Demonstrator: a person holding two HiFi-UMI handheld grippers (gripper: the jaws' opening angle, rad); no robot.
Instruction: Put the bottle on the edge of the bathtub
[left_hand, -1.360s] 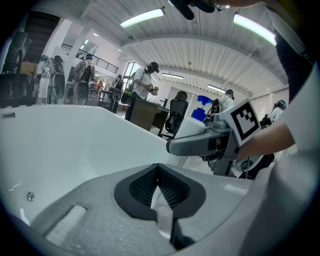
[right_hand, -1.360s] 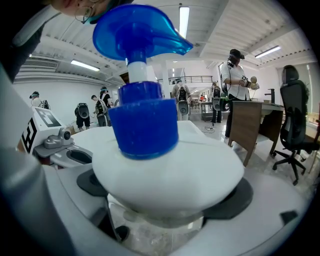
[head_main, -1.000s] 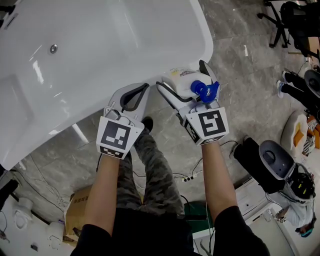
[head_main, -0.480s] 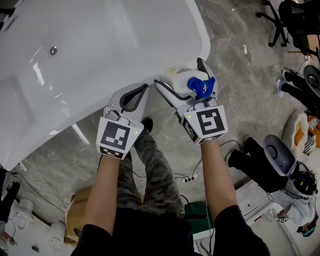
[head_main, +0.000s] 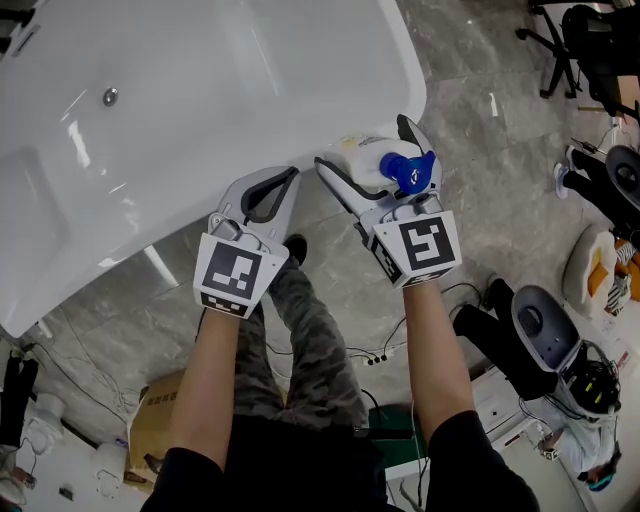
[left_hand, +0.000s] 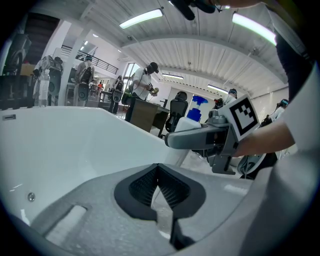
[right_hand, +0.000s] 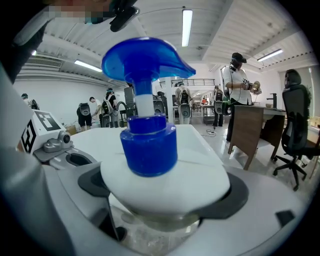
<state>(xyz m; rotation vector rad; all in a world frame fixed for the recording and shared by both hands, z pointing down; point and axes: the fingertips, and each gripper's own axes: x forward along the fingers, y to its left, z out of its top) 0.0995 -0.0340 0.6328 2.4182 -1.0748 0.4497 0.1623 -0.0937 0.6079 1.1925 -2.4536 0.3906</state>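
The bottle (head_main: 368, 152) (right_hand: 150, 165) stood upright in my right gripper (head_main: 364, 148), its white shoulder wedged between the two pads and its blue pump (head_main: 406, 170) sticking up above them. The jaws were spread about as wide as the bottle's body and clamped on its sides. From the head view, the bottle sat just beside the rounded near corner of the tub (head_main: 250, 90). I could not tell whether it touched the rim or rested on anything.

My left gripper (head_main: 290, 175) (left_hand: 158, 172) hung just beside the right one, apart from it, with its tips close to the tub's outer wall. Its pads met at the tips and held nothing. Grey tiled floor (head_main: 480, 150) lay below both grippers. The left gripper view showed the tub's white basin (left_hand: 75, 140) ahead, with several people (left_hand: 145, 85) standing far behind it.
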